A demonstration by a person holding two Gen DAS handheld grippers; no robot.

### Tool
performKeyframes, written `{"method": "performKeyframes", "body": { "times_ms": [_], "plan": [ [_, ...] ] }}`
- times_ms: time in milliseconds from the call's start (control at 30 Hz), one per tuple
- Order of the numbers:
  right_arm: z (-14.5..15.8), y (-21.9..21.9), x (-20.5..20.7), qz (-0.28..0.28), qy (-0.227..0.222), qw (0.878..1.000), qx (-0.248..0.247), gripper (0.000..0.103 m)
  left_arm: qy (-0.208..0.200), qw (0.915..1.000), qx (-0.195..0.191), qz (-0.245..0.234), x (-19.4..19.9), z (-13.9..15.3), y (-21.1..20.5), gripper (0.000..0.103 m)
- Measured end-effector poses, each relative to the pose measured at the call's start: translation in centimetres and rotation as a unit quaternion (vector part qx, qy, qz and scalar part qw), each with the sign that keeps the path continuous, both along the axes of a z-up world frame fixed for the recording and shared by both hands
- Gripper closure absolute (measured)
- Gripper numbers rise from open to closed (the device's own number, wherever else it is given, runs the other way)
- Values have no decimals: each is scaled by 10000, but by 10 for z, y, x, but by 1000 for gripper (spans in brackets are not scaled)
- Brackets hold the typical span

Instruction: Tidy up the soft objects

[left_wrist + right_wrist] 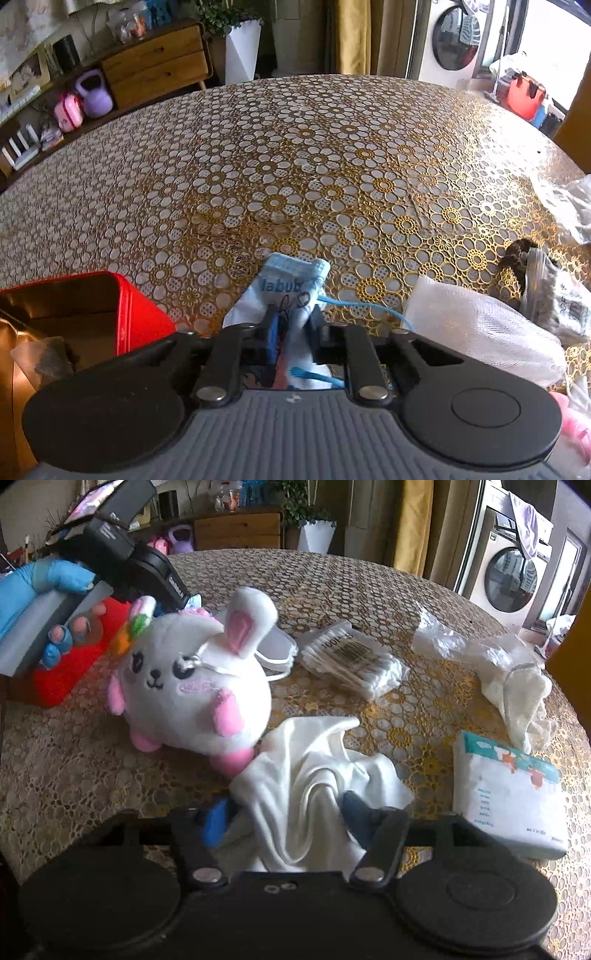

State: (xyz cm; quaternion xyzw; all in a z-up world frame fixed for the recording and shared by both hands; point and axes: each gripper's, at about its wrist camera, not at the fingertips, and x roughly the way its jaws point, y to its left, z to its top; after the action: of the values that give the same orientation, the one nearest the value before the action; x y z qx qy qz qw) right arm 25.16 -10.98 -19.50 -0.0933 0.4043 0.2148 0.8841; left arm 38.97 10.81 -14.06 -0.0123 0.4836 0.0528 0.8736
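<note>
In the left wrist view my left gripper (291, 325) is shut on a white and blue drawstring pouch (291, 280) with blue lettering, just above the gold flower-patterned table (295, 166). An open red tin (140, 314) stands close on its left. In the right wrist view my right gripper (288, 816) is shut on a bunched white cloth (314, 768), its blue pads (218, 819) pressing on the folds from both sides. A white and pink plush bunny (192, 686) lies just beyond the cloth and touches it.
A blue-gloved hand (55, 579) holds the left gripper's body over the red tin (55, 679). A cotton swab pack (351, 657), crumpled plastic (443, 635), a cream cloth (524, 698) and a tissue pack (509, 797) lie to the right. A white mesh pouch (480, 332) lies beside the drawstring pouch.
</note>
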Motion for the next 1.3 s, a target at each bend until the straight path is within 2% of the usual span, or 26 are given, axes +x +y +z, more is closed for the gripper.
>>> {"method": "performKeyframes", "body": {
  "times_ms": [33, 100, 233, 467, 800, 1067, 1300],
  "plan": [
    [1, 0, 0, -18, -14, 10000, -13, 69, -7, 9999, -98, 41, -1, 1, 3, 90],
    [4, -1, -1, -90, -72, 9999, -15, 78, -18, 9997, -230, 105, -4, 5, 7, 91],
    [13, -8, -5, -238, -175, 9995, 89, 85, -24, 9994, -323, 130, -15, 16, 10, 91],
    [49, -23, -29, -339, -389, 9974, 499, 87, -201, 9985, -504, -20, -46, 44, 10, 91],
    [106, -19, -68, -55, -758, 9935, 852, 87, -481, 9964, -680, -174, -98, 96, 21, 91],
    [144, 11, -80, 318, -840, 9886, 1212, 87, -630, 9961, -604, -143, -137, 130, 48, 91],
    [155, 52, -72, 672, -744, 9855, 1371, 87, -642, 9967, -490, -84, -157, 137, 77, 91]
  ]
}}
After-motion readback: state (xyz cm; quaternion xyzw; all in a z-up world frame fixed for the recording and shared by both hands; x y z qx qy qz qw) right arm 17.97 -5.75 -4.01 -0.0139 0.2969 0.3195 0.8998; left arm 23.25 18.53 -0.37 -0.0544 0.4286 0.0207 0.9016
